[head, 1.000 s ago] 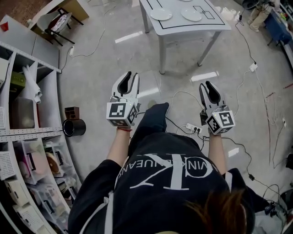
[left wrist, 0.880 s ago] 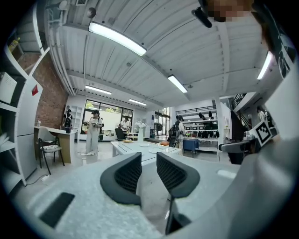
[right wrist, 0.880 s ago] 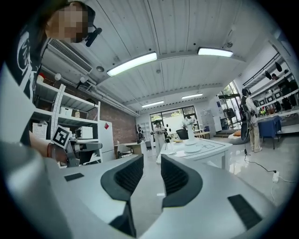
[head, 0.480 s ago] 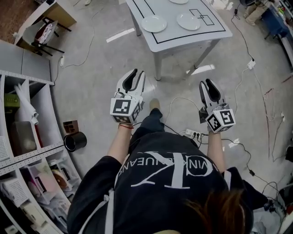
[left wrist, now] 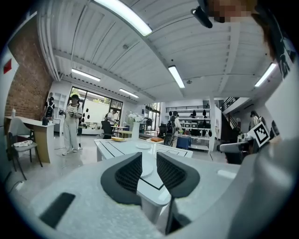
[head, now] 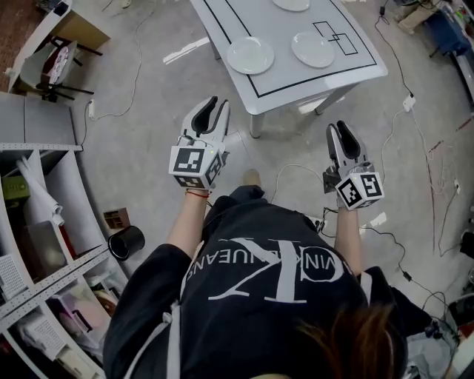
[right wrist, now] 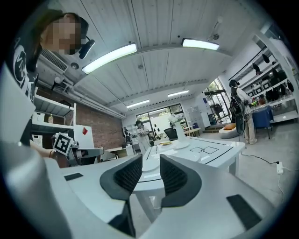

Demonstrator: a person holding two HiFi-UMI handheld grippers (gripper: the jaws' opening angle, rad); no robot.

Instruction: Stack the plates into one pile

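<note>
A white table (head: pixel 292 78) with black lines stands ahead of me. On it lie two white plates, one to the left (head: pixel 249 55) and one to the right (head: pixel 313 49); a third plate (head: pixel 291 4) is cut off by the top edge. My left gripper (head: pixel 212 106) is held over the floor short of the table's near corner, open and empty. My right gripper (head: pixel 340 127) is also short of the table, with its jaws opening and nothing between them. The left gripper view looks between its jaws (left wrist: pixel 148 170) at the table (left wrist: pixel 117 145). The right gripper view sights a plate (right wrist: pixel 149 164) past its jaws (right wrist: pixel 151 172).
Shelving (head: pixel 44 244) with boxes fills the left side, with a black cup (head: pixel 126 242) on the floor beside it. Cables (head: pixel 415 126) and a power strip trail across the floor on the right. A chair (head: pixel 55 63) stands at the top left. People (left wrist: pixel 72 122) stand far off.
The table and its plates have come nearer and lower in the head view. Both grippers have moved forward towards it, still empty. The shelving has slid back on the left.
</note>
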